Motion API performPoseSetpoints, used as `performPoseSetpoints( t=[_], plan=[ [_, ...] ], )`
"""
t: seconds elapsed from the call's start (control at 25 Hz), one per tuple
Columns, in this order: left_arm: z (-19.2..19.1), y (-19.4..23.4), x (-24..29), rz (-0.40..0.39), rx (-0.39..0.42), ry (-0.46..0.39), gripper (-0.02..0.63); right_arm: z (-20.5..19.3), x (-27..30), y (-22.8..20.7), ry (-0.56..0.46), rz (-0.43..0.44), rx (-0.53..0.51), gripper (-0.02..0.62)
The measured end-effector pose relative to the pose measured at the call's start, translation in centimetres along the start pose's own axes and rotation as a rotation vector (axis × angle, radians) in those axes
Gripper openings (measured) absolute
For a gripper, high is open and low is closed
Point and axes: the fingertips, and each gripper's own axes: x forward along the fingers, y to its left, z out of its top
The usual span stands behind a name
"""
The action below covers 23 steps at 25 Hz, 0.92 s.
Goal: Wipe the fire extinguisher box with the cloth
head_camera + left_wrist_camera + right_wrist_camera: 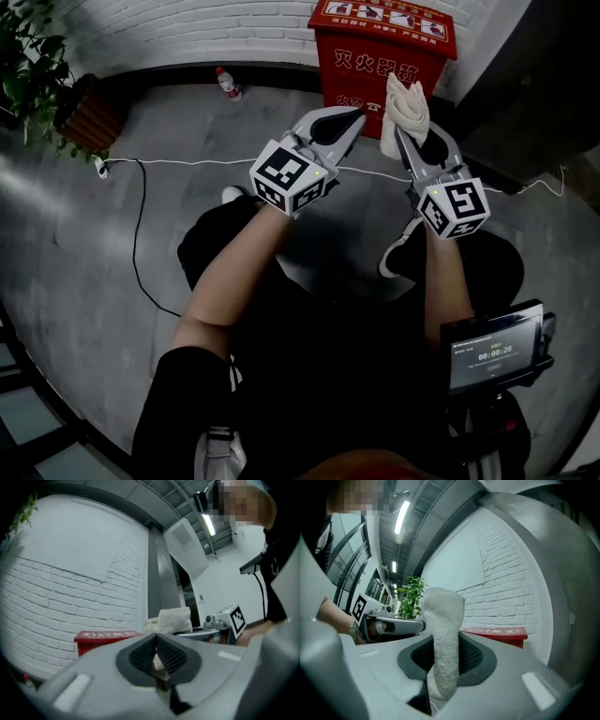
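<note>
Forearms come first in the head view, both stretched forward over dark trousers, and a small screen (494, 352) on a mount sits low at my right side. Each forearm ends in a marker cube and then in the grey jaws.

My left gripper (354, 118) is closed. In the left gripper view its ribbed pads (171, 657) meet at the tip and I see nothing clamped between them. It points toward the red box and hangs above the floor, just beside the other gripper.

My right gripper (419, 139) grips the cloth (409, 101). In the right gripper view the pale, rough cloth stands upright between the two dark pads, pinched in its lower part, with a rounded end sticking up past the jaws.

Beyond both tips stands the fire extinguisher box (375, 56), red, with white characters on its front and pictures on its sloped top. The cloth lies over its front face in the head view, but I cannot tell if it touches.

The box stands on the grey floor against a white brick wall (187, 28). A white cable (187, 161) runs across the floor. A bottle (228, 84) stands near the wall to the left, and a green plant (33, 66) is farther left.
</note>
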Motion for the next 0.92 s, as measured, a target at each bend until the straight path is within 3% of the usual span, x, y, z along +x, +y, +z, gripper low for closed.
performPoseSetpoints(
  t=[0.92],
  plan=[
    [0.03, 0.42, 0.24, 0.029, -0.004, 0.015, 0.002, -0.17, 0.29, 0.81, 0.012, 0.021, 0.018, 0.095]
  ],
)
